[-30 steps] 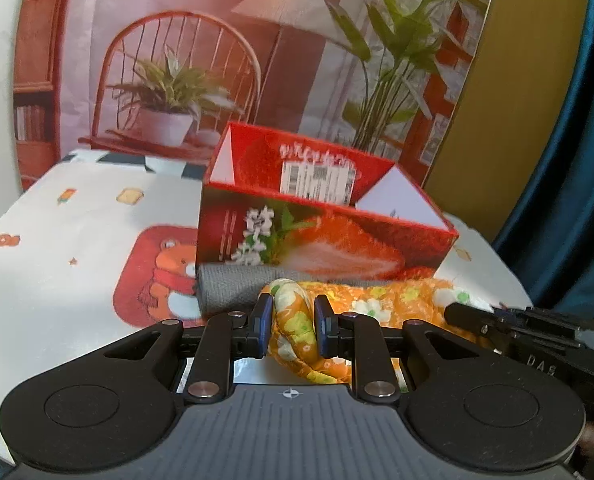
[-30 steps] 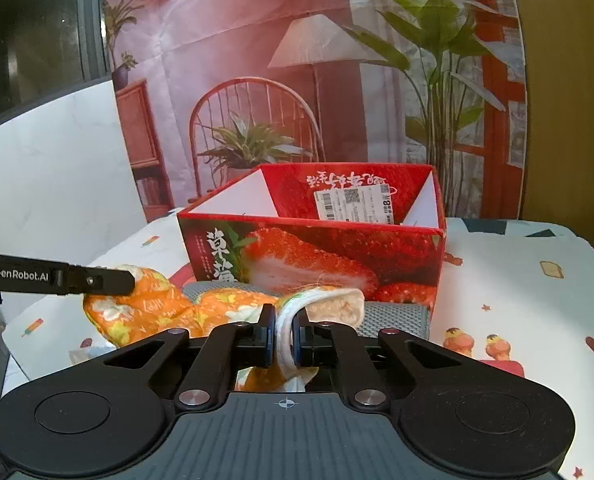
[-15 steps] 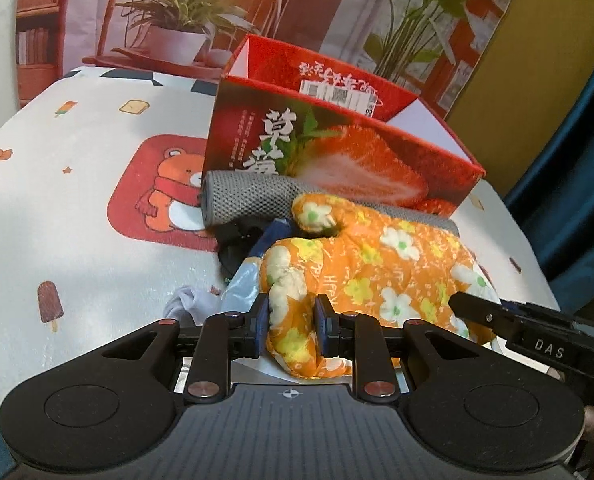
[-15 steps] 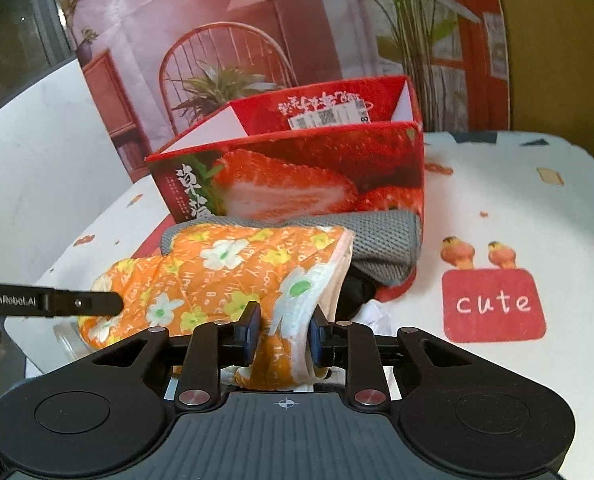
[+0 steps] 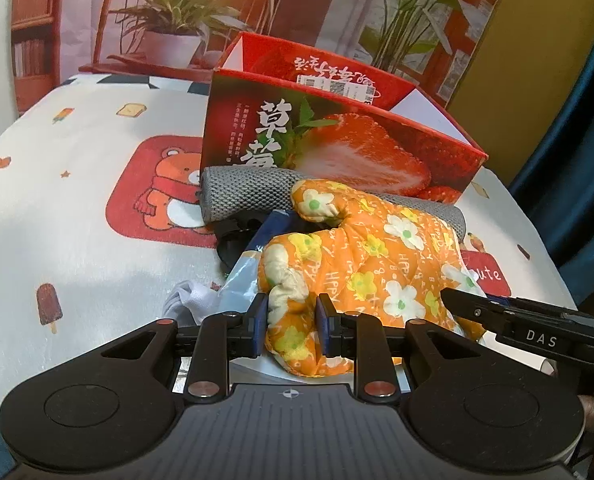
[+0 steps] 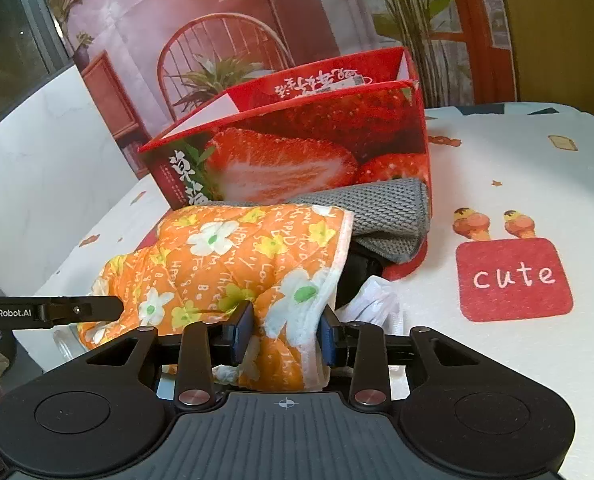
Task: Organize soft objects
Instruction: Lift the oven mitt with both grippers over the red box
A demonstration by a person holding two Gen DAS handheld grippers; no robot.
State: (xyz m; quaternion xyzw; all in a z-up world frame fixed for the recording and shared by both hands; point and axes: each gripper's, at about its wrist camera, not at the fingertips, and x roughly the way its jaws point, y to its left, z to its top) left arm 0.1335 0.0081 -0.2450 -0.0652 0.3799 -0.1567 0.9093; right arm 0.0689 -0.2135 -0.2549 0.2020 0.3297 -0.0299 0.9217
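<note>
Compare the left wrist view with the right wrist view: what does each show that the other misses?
Left only: the mitt's thumb, a bear print, a blue packet under the mitt.
Right only: the mitt's white-trimmed cuff, two ice-cream prints, a dark window.
Both: the orange mitt between each hand-held gripper's fingers, with the right one's jaws opening; the strawberry box, the grey cloth, the "cute" patch.

Warm indoor light, sharp focus, fisheye-bent edges.
</note>
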